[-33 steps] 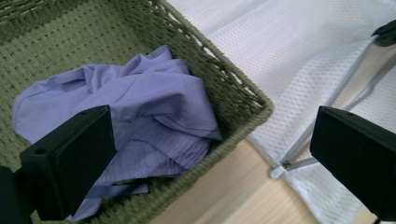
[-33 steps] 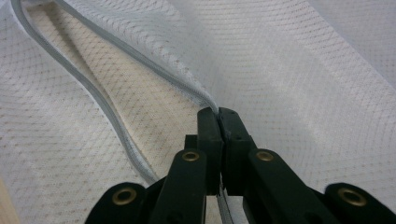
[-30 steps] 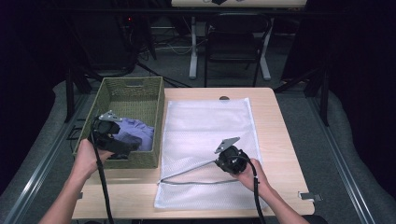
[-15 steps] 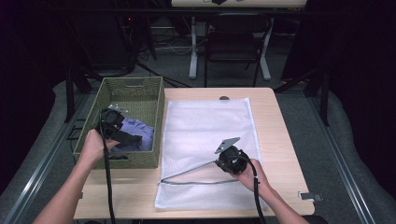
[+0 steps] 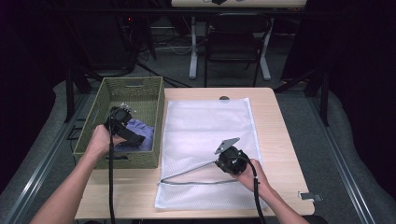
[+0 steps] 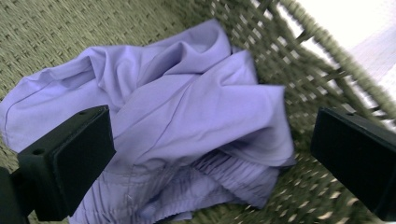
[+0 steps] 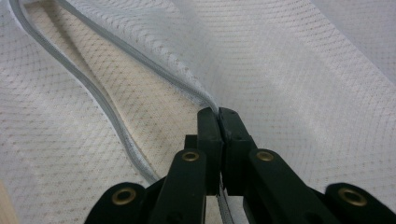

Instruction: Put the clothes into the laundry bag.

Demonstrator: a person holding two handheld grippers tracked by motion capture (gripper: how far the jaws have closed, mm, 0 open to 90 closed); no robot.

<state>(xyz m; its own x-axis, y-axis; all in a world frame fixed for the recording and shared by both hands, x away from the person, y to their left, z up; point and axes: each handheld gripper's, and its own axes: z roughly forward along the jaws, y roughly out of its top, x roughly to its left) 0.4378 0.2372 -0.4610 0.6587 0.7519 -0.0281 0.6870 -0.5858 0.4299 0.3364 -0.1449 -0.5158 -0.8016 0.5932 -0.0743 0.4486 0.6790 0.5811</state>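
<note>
**Left tongs wide above the purple cloth, right tongs clamped on the mesh bag**

From the high view we see the whole layout: a green woven basket [image 5: 123, 122] at the table's left edge, a white mesh bag [image 5: 212, 135] spread flat beside it on the wooden table [image 5: 275, 140], and one hand at each. That view hides how the jaws stand; the two gripper views give us that.

In the left gripper view we look down between two black jaws set wide apart, gripping nothing. The purple cloth [image 6: 177, 130] lies crumpled on the basket floor below and between them, nearer the left jaw than the right, and we cannot tell whether either pad touches it. The basket wall rises close behind the right jaw, so room on that side is tight. In the high view the left gripper [image 5: 122, 126] sits inside the basket, over the cloth.

In the right gripper view we see the jaws pressed together on the bag's zippered edge, lifting a fold of mesh off the table. The high view places the right gripper [image 5: 229, 159] on the bag's near half, with the opening edge running left from it. The table's right strip is bare wood.
</note>
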